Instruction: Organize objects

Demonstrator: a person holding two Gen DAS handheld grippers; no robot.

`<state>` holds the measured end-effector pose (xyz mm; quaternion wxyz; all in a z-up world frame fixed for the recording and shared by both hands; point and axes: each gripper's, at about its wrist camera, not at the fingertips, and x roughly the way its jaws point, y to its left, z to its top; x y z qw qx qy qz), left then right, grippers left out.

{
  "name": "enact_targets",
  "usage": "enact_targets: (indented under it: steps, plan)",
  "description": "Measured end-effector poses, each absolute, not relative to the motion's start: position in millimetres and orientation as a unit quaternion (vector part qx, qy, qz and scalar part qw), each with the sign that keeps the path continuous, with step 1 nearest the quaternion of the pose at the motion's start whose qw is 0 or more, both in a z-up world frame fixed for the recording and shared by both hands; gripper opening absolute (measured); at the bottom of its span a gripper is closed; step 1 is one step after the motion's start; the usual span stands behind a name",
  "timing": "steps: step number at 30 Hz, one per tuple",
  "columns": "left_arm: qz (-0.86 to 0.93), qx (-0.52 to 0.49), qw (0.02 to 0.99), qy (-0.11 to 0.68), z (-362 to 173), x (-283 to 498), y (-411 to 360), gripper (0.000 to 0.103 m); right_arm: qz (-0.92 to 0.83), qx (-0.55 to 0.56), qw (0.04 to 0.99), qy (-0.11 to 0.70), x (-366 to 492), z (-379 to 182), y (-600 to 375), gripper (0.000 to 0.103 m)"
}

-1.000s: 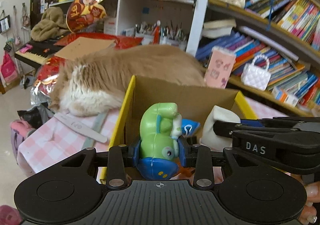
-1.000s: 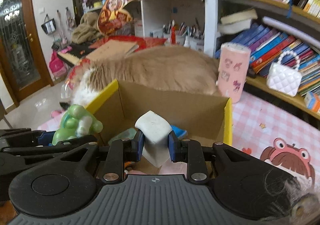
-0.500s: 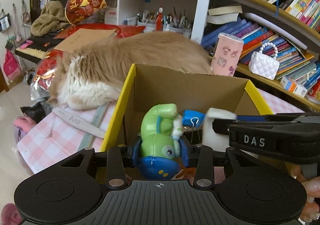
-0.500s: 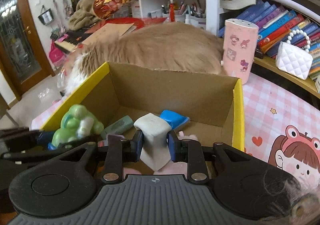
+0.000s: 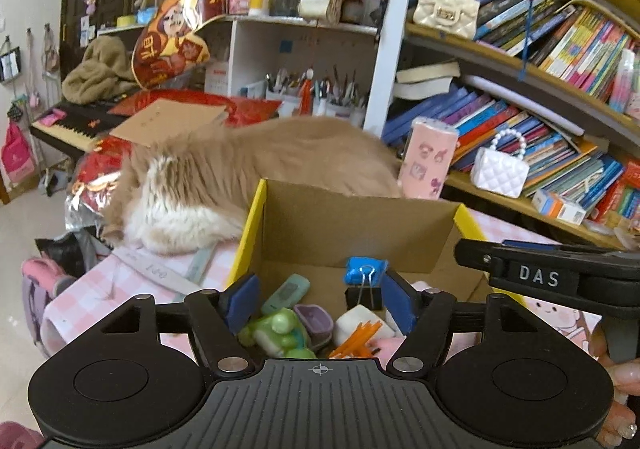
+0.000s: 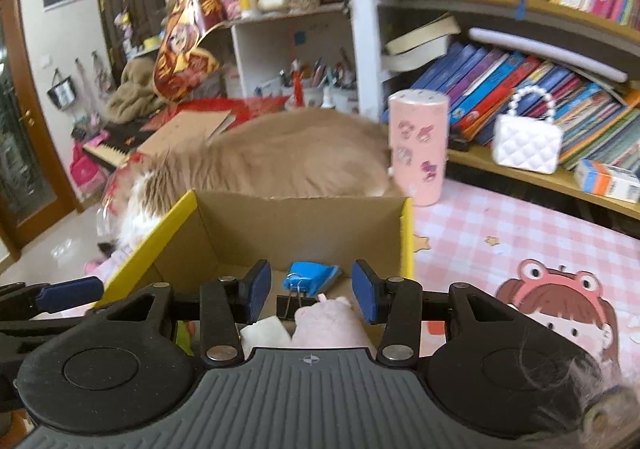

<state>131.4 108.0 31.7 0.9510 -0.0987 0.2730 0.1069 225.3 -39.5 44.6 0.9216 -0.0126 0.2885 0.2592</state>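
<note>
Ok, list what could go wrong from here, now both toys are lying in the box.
1. The cat lies right against the cardboard box; if it stirs, it could shove the box or get bumped.
2. The left gripper and right gripper, jaws just opened and empty, hang low over the box; pulling back carelessly could snag its near edge.
3. The pink tumbler beside the box could topple.
</note>
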Motion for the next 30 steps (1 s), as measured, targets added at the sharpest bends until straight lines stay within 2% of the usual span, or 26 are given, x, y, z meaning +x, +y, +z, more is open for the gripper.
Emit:
enact_targets:
  steps: [7,20,27,30]
  plan:
    - [0.101,-0.089,0.955,0.266,36.5,97.5,105.8,0.079,0.215,0.002,0.933,0.288,183.8,43.2,-58.3,0.042]
    - [0.064,-0.062,0.947,0.309,10.2,34.4,92.8,0.083,0.127,0.015,0.938,0.322,89.1,12.3,-85.2,0.042]
    - [0.032,-0.047,0.935,0.350,-10.3,19.2,72.2,0.083,0.083,0.029,0.932,0.352,40.9,-6.6,-106.1,0.046]
    - [0.021,-0.036,0.935,0.353,-13.7,14.6,58.2,0.087,0.055,0.041,0.929,0.364,25.5,-13.6,-119.2,0.046]
